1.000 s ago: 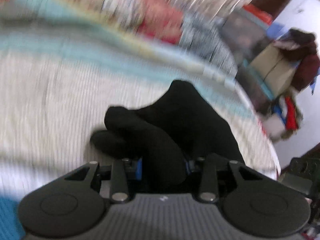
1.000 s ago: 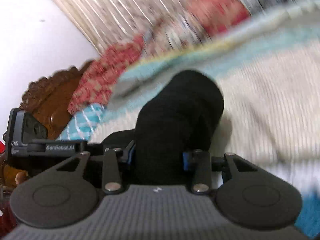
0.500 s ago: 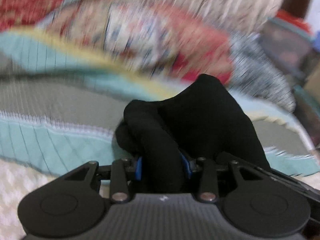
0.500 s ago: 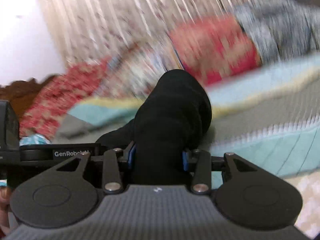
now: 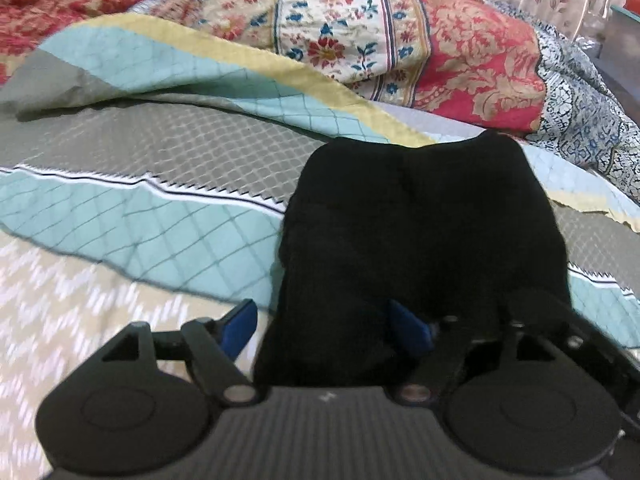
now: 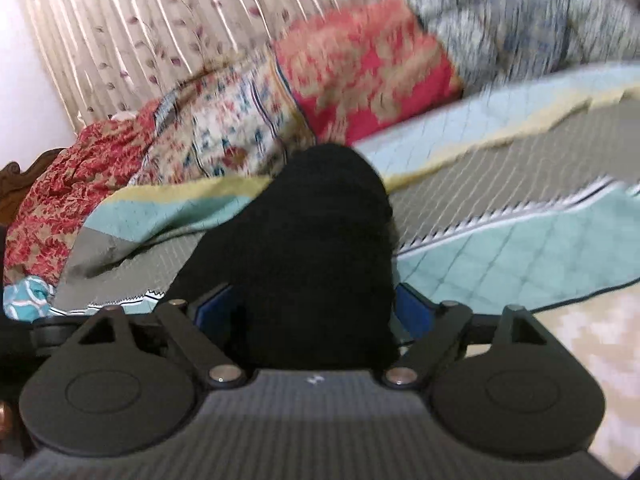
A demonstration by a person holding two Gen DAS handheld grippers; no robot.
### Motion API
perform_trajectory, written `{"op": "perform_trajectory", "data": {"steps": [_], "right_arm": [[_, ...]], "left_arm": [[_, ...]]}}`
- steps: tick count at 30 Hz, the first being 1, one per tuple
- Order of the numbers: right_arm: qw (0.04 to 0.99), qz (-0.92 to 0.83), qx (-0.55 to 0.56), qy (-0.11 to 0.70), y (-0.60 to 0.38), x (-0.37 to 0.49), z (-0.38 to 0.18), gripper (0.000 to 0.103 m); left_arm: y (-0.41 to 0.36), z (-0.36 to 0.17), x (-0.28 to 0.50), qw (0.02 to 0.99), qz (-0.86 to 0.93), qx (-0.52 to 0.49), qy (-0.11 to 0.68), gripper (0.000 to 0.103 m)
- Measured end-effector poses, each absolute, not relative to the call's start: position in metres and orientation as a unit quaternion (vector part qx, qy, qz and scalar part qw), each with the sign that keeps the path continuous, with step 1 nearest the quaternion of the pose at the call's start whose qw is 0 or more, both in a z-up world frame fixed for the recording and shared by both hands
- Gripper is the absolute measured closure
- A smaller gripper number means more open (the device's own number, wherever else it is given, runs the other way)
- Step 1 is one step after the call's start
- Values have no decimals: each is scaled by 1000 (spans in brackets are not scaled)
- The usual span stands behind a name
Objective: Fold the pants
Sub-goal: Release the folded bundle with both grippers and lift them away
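The black pants (image 5: 416, 216) lie in a folded, rounded heap on the teal and grey bedspread (image 5: 160, 152). My left gripper (image 5: 320, 312) straddles the near end of the heap. Its jaws are opening: the left blue pad (image 5: 240, 324) stands clear of the cloth and the right pad rests against a fold. In the right wrist view the pants (image 6: 320, 220) rise between the fingers of my right gripper (image 6: 310, 300). Those jaws are also opening, with the blue pads (image 6: 414, 310) spread wide on either side of the cloth.
A floral red and cream quilt (image 5: 400, 40) is bunched along the far side of the bed, with a blue-grey patterned cloth (image 5: 580, 112) at its right. A pleated leaf-print curtain (image 6: 140, 20) hangs behind. A carved wooden headboard (image 6: 12, 176) shows at the left edge.
Both grippers carried the pants across the bed toward the quilts and lowered them onto the bedspread. The jaws of both, shut on the cloth before, now stand wide.
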State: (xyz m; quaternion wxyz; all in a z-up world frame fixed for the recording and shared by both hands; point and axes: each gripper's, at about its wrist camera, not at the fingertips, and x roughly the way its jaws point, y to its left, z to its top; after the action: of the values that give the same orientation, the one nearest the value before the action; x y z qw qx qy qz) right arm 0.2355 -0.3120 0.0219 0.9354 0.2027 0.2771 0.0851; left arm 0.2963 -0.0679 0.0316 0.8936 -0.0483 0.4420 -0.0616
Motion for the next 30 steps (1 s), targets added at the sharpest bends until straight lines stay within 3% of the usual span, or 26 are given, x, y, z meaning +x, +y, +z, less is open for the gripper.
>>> {"op": "perform_trajectory", "data": {"steps": [13, 18, 22, 30], "right_arm": [[949, 48, 211, 232, -272, 67, 49, 15], [946, 39, 203, 250, -253, 3, 69, 14], [948, 40, 181, 260, -238, -36, 79, 14], [943, 55, 178, 277, -218, -78, 79, 14]], "left_arm": [[-61, 66, 87, 919, -37, 19, 392, 20], [-42, 90, 8, 929, -37, 27, 368, 5], [-33, 104, -32, 930, -36, 19, 365, 0], [-25, 119, -75, 936, -41, 25, 349, 0]]}}
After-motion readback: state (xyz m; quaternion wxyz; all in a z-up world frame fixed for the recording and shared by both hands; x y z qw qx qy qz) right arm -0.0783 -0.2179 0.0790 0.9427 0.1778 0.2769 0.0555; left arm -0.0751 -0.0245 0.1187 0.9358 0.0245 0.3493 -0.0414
